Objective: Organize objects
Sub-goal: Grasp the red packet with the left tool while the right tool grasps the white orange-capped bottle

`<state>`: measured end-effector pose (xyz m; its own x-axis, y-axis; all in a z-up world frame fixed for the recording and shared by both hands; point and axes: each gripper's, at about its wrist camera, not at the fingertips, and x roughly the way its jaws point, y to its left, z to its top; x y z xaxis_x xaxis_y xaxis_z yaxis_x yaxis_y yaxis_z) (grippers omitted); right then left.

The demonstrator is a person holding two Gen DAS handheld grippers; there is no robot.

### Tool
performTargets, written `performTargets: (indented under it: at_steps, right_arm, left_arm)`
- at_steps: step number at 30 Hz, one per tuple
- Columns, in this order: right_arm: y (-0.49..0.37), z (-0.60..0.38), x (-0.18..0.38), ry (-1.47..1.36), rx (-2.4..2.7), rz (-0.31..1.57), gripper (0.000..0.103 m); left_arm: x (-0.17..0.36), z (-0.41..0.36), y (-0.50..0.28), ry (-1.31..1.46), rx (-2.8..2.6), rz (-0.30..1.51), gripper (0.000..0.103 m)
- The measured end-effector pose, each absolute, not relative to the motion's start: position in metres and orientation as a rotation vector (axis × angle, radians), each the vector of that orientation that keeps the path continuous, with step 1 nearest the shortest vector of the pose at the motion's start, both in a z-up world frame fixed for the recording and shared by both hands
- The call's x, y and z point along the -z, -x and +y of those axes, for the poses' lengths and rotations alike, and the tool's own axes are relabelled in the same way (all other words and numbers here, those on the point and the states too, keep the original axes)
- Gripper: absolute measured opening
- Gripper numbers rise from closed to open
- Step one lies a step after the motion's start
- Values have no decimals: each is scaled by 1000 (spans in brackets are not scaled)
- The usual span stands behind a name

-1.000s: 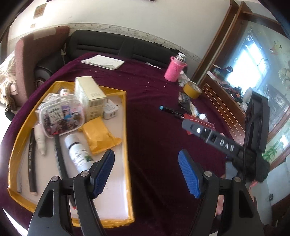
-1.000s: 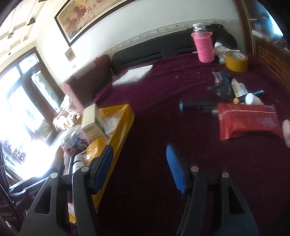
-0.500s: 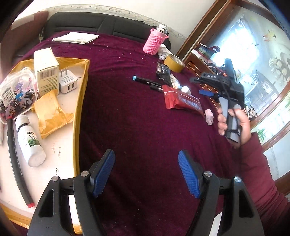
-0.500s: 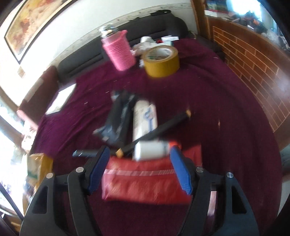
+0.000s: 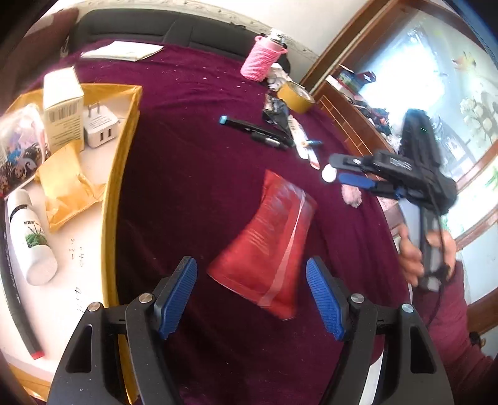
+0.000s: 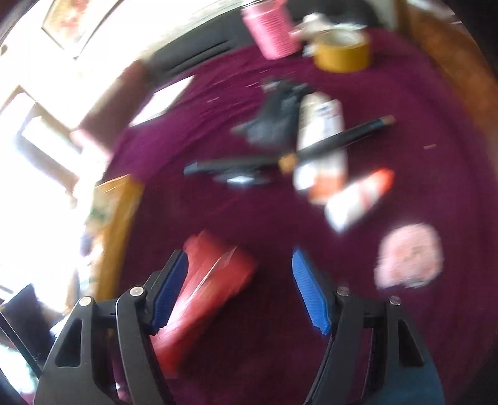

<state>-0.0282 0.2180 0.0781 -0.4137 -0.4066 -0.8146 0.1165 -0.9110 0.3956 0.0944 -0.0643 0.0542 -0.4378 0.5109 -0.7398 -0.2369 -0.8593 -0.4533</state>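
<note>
At the far left of the left wrist view, a yellow-rimmed tray (image 5: 124, 131) holds a white bottle (image 5: 29, 236) lying on its side, a crumpled yellow packet (image 5: 67, 187), a cream box (image 5: 62, 106) standing upright and a white plug charger (image 5: 101, 129) just beside it. Right of the tray, dark maroon cloth (image 5: 193, 174) covers the surface. Farther back lie a folded white paper (image 5: 121, 51), a black marker with a blue cap (image 5: 249, 126), a pink knitted bottle sleeve (image 5: 263, 60) and a roll of yellow tape (image 5: 295, 96). Nothing stands between the tray and the red pouch (image 5: 270, 246).

The red pouch lies blurred on the cloth between and just ahead of the left claw (image 5: 252, 296), whose blue pads stand apart on either side of it without touching it. At the right edge, a hand (image 5: 417, 252) in a maroon sleeve holds the right claw (image 5: 354, 173) above the cloth near a small white cap (image 5: 328, 174) and a pale pink fluffy thing (image 5: 351, 194).

In the heavily blurred right wrist view, the right claw (image 6: 239, 289) is also spread wide and empty; the pouch (image 6: 205, 289) sits against its left pad, though contact cannot be told. Ahead lie a white tube (image 6: 323, 143) crossed by a dark pen (image 6: 336, 140).

A dark sofa back (image 5: 174, 26) and a bright window (image 5: 435, 78) lie beyond the surface.
</note>
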Motion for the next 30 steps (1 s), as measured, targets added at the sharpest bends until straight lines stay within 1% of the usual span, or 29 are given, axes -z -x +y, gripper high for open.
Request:
performTargets:
  at_steps: [3, 6, 8, 10, 12, 14, 15, 18, 19, 21, 22, 23, 25, 28, 29, 30]
  right_arm:
    - [30, 222, -75, -1492, 2475, -355, 69]
    - [31, 226, -69, -1481, 2575, -289, 69]
    - [30, 232, -67, -1469, 2594, -285, 69]
    - [25, 239, -75, -1436, 2611, -311, 69]
    - [20, 252, -78, -1428, 2625, -349, 69]
    - [18, 265, -77, -1438, 2645, -399, 69]
    - [20, 269, -74, -1446, 2639, -432, 69]
    - [26, 283, -67, -1450, 2608, -558, 69]
    - [30, 285, -66, -1443, 2599, -582, 69]
    - [36, 288, -67, -1435, 2583, -609, 69]
    - [40, 287, -66, -1437, 2580, -615, 69]
    - [44, 287, -67, -1446, 2584, -610, 69]
    - [55, 284, -66, -1493, 2599, -558, 69]
    - [73, 277, -56, -1587, 2609, -472, 69]
    - [78, 275, -51, -1634, 2611, -439, 67]
    - [83, 272, -46, -1687, 2625, -404, 63]
  left_arm:
    - [-58, -61, -100, 1309, -2336, -353, 67]
    - [-64, -49, -102, 1280, -2370, -237, 67]
    - [-70, -32, -101, 1234, -2380, -76, 67]
    - [-72, -4, -99, 1162, -2382, 198, 67]
    - [-66, 22, -92, 1107, -2380, 429, 67]
    - [-54, 44, -81, 1101, -2342, 574, 67]
    - [-46, 54, -74, 1119, -2315, 619, 67]
    - [-22, 71, -61, 1195, -2243, 650, 67]
    - [-21, 74, -62, 1157, -2272, 637, 70]
    - [-19, 76, -60, 1154, -2274, 585, 69]
    - [-18, 75, -58, 1176, -2267, 545, 64]
    - [-18, 71, -55, 1195, -2252, 488, 54]
    - [-21, 64, -53, 1199, -2241, 436, 46]
    - [-29, 50, -55, 1206, -2248, 342, 43]
    - [-32, 45, -57, 1196, -2255, 319, 43]
    - [-35, 42, -59, 1188, -2263, 298, 43]
